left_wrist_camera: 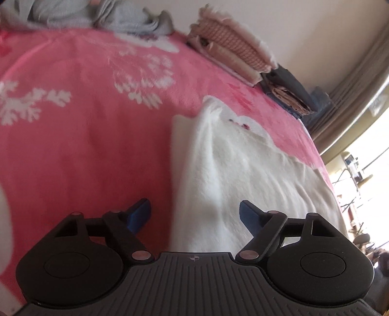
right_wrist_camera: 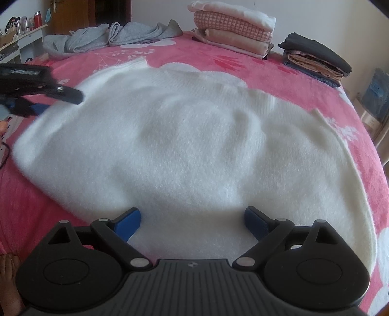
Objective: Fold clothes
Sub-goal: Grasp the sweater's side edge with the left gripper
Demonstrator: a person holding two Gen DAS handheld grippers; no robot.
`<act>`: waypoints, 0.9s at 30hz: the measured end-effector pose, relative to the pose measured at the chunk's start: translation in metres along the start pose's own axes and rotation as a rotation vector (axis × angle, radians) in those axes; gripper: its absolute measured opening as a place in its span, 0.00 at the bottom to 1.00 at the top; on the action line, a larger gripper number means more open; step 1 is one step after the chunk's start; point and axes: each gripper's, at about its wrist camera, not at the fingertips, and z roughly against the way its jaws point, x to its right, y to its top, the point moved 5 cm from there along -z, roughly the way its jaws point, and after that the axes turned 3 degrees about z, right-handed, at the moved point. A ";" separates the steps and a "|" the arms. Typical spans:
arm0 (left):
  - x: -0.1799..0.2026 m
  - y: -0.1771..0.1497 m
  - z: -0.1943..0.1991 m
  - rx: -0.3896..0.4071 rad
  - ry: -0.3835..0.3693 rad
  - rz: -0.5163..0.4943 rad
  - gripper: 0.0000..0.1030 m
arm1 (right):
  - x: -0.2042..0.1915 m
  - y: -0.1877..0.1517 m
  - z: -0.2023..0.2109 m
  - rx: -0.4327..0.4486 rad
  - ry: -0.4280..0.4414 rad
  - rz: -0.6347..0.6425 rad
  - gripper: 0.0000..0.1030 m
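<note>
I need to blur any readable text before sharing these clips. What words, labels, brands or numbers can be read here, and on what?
None can be read.
Left gripper: pale marks along its top, too blurred to read.
Items on the white shelf: labels too small to read.
Gripper body: a small round emblem only, no letters.
Pink blanket: a white pattern of flowers and leaves, no text.

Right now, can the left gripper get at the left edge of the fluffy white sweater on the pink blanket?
Probably yes. The left gripper stands open with the edge of the fluffy white sweater running between its blue fingers, nothing lying over it. The pink blanket beside it is bare.
</note>
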 end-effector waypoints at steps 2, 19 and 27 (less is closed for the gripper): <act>0.000 -0.002 0.001 -0.003 -0.022 0.016 0.76 | 0.000 0.000 0.000 -0.001 0.000 0.000 0.93; 0.011 -0.025 0.006 -0.027 0.001 0.001 0.57 | 0.020 0.027 0.027 0.087 0.011 -0.116 0.91; 0.032 -0.026 0.013 0.031 0.111 -0.103 0.33 | 0.049 0.043 -0.004 0.066 -0.137 -0.232 0.91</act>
